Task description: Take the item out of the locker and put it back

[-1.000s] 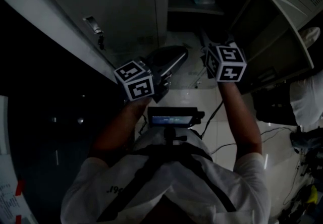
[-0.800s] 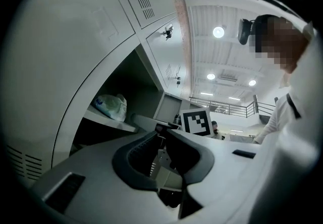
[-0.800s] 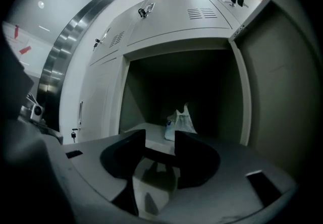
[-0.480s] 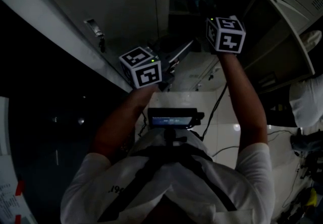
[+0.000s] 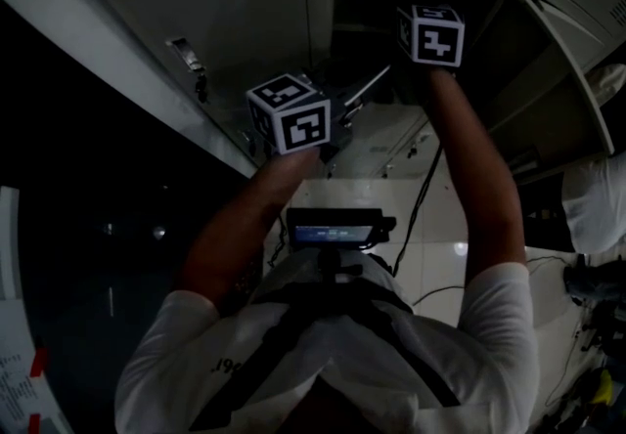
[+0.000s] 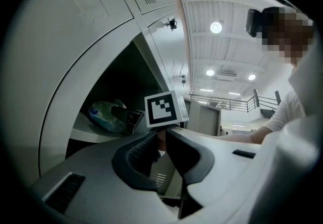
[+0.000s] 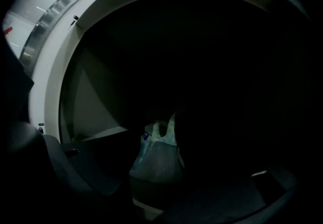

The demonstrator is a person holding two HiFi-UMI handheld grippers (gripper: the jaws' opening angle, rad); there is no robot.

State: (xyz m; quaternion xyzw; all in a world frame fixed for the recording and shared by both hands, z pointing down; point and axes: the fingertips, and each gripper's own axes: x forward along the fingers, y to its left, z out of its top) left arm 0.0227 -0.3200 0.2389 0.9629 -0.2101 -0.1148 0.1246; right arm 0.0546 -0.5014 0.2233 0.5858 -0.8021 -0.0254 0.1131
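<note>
– Left tool (image 6: 164, 136), status?
– Jaws pressed together, nothing in them. Held up outside the locker (image 5: 315, 21), below and left of the right tool.
– Right tool (image 7: 160, 140)?
– Inside the open compartment. Jaws spread, plastic bag (image 7: 154, 160) between them; too dark to tell whether the pads touch it.
– Bag's position?
– On the worktop (image 6: 88, 133) inside the locker: pale surface, dark recess behind. Bag is translucent, whitish-green, with a blue patch near the top.
– Room?
– Dim at the lockers. Grey metal fronts, shut to the left, an open door (image 5: 558, 70) swung out to the right. Glossy pale floor (image 5: 440, 227) with a lamp's reflection and a black cable (image 5: 423, 193) trailing across it. Left gripper view is brighter: ribbed white ceiling (image 6: 202, 21), round lamps (image 6: 216, 27), a railing (image 6: 227, 101) far off.
</note>
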